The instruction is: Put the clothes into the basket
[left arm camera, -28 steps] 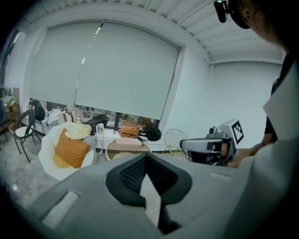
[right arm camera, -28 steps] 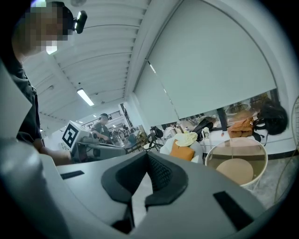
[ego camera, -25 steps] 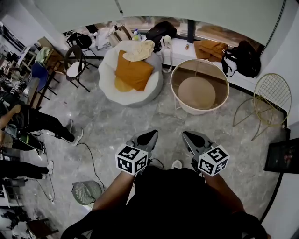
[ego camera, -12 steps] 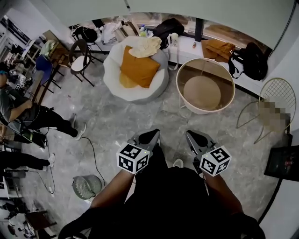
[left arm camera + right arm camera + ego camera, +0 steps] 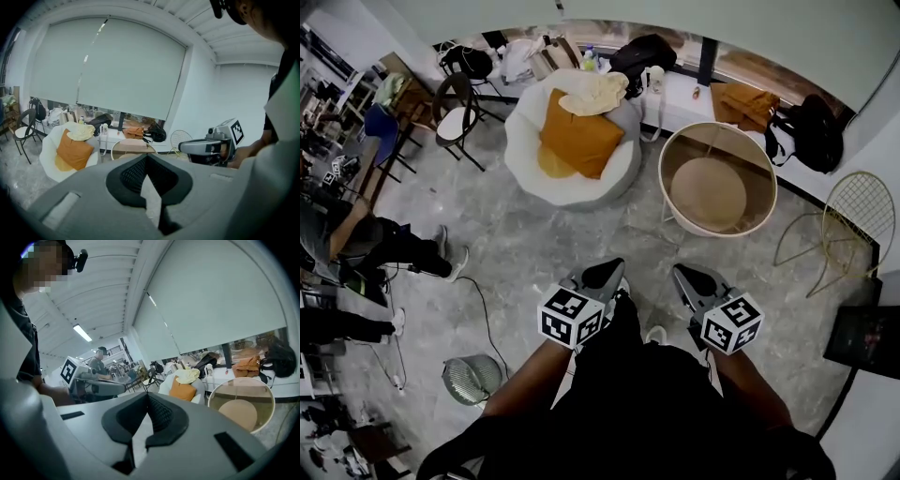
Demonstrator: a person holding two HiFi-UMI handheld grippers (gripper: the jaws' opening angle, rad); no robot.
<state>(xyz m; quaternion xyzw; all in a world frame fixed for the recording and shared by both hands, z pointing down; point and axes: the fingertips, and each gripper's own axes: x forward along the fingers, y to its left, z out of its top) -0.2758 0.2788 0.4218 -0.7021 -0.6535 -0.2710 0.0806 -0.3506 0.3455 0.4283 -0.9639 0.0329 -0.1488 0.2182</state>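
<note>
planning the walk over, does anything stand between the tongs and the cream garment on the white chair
Nothing visible: only bare floor from the left tongs and right tongs to the cream garment.

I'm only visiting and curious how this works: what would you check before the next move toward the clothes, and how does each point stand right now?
1. Basket ready to receive: ok, upright, nothing in it.
2. Clothes located: ok, a cream garment lies on the white chair, above an orange cushion.
3. Left hand-held gripper free: ok, shut with nothing in it.
4. Right hand-held gripper free: ok, shut with nothing in it.
5. Jaws open for a grasp: not ok, both pairs are together.
6. Clothes within reach: not ok, a stretch of floor separates both from the chair.
</note>
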